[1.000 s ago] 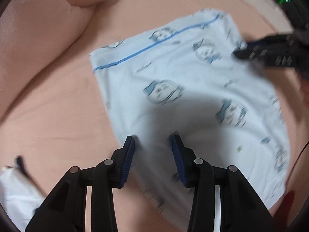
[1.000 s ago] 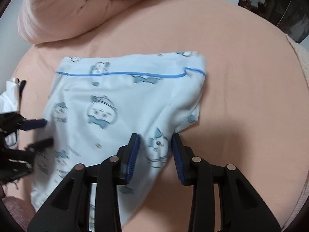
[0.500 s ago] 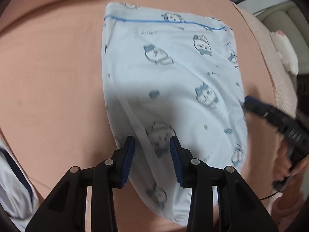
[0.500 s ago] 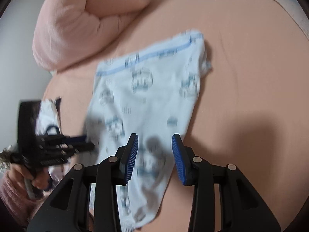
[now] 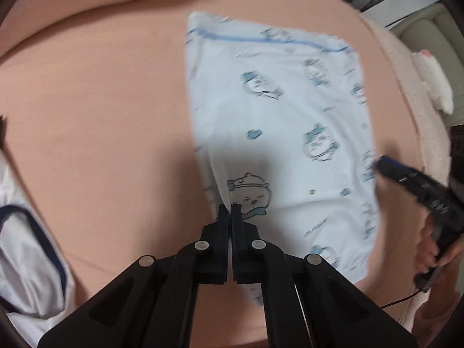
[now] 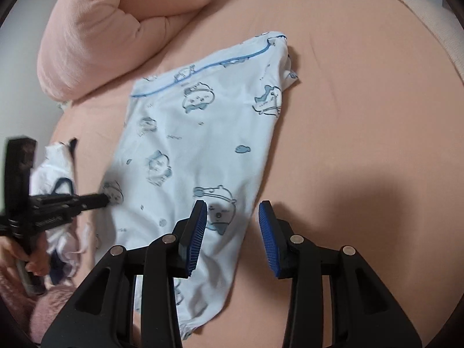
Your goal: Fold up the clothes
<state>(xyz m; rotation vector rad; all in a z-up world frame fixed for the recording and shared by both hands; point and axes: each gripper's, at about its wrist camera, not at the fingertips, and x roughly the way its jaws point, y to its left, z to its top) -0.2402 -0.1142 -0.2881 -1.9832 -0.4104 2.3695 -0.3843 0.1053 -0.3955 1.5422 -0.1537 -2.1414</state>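
A pale blue garment printed with cartoon animals and edged with a blue stripe lies flat on the pink bed. My left gripper has its jaws pressed together on the garment's near left edge, a thin strip of cloth showing between them. The right wrist view shows the left gripper pinching that same edge of the garment. My right gripper stands open just above the garment's lower right edge, with cloth under its left finger only. The right gripper appears blurred at the garment's right side, held by a hand.
A white garment with dark trim lies crumpled at the left, near the left hand. A big pink pillow rests at the head of the bed. The bed's edge runs along the right, with furniture beyond.
The left jaws have shut on the garment's edge; they were open half a second ago. The right gripper swung over to the garment's lower right edge and stays open.
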